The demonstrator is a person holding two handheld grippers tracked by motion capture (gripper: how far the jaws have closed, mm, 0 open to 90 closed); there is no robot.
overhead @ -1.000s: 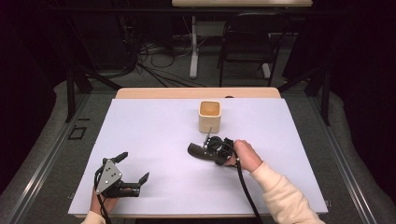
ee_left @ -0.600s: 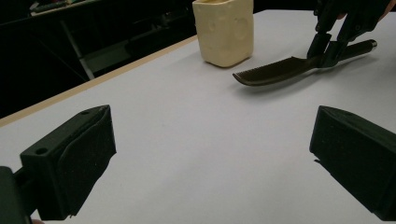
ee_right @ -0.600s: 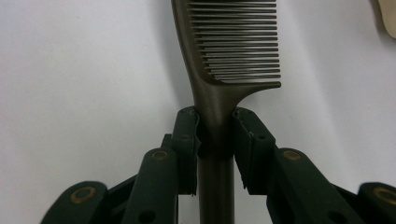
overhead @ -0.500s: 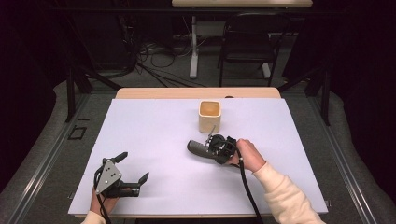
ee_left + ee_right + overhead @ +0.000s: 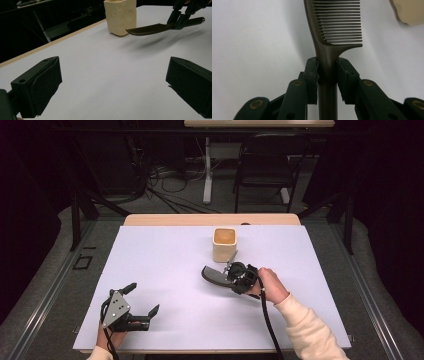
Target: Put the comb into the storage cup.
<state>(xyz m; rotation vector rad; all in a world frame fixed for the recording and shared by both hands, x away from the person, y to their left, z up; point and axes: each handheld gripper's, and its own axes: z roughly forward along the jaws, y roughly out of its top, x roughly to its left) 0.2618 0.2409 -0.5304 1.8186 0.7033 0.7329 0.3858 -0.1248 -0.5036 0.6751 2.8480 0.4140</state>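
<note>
Comb (image 5: 337,27), dark and flat, sits clamped in the right gripper (image 5: 235,275), whose two jaws press on the neck where the toothed blade narrows into the handle; the right gripper view looks straight along it, the handle running down between the jaws and the teeth fanning out to one side of the spine. In the high view the comb's long axis lies roughly level and crosswise to the table (image 5: 165,270), the toothed end pointing toward the person's left and a little away from the cup (image 5: 224,244), the handle end back at the right hand (image 5: 270,284). From the left gripper view the comb (image 5: 152,28) hangs above the white surface with its shadow below it, the blade tip just in front of the cream cup (image 5: 120,16) but apart from it. The cup stands upright near the far middle of the table, just beyond the right gripper. The left gripper (image 5: 141,301) rests near the front left edge, well apart from the comb, its jaws spread wide with nothing between them
</note>
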